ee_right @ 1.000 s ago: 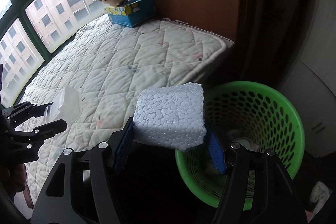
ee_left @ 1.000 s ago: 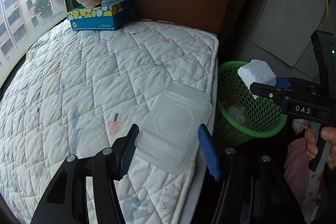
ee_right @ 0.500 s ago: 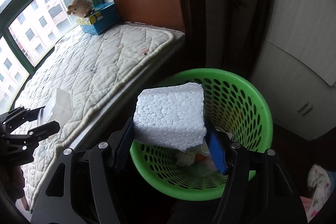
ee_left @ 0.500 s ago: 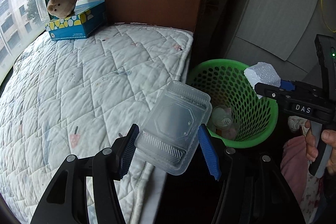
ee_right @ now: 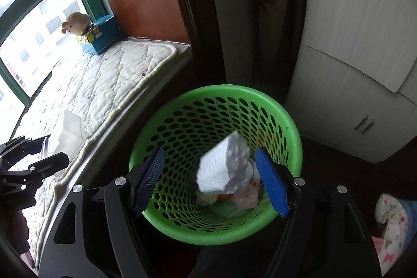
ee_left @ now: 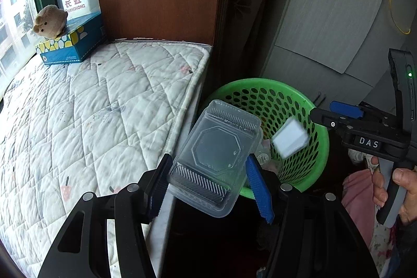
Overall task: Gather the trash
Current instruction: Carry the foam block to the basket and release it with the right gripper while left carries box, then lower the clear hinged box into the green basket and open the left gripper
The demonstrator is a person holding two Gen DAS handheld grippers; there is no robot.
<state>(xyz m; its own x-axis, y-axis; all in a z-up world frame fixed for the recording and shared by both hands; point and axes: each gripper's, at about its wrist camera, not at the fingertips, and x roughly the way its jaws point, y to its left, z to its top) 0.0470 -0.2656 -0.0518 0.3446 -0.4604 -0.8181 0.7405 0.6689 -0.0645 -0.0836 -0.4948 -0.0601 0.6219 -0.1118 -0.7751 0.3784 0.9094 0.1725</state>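
My left gripper is shut on a clear plastic clamshell box, held just past the mattress edge, beside the green mesh basket. My right gripper hangs over the same basket; its jaws are opening. The white foam block is loose between them, tilted and blurred, touching neither pad as it falls into the basket. In the left wrist view the foam block is inside the basket rim, left of the right gripper. Trash lies in the basket bottom.
A quilted mattress fills the left. At its far end a plush toy sits on a blue tissue box. A wooden panel and dark curtain stand behind the basket, a grey cabinet to the right.
Both grippers moved right, off the mattress toward the basket. The right gripper's jaws spread and let go of the foam block, which now tumbles into the basket. The left still holds the box.
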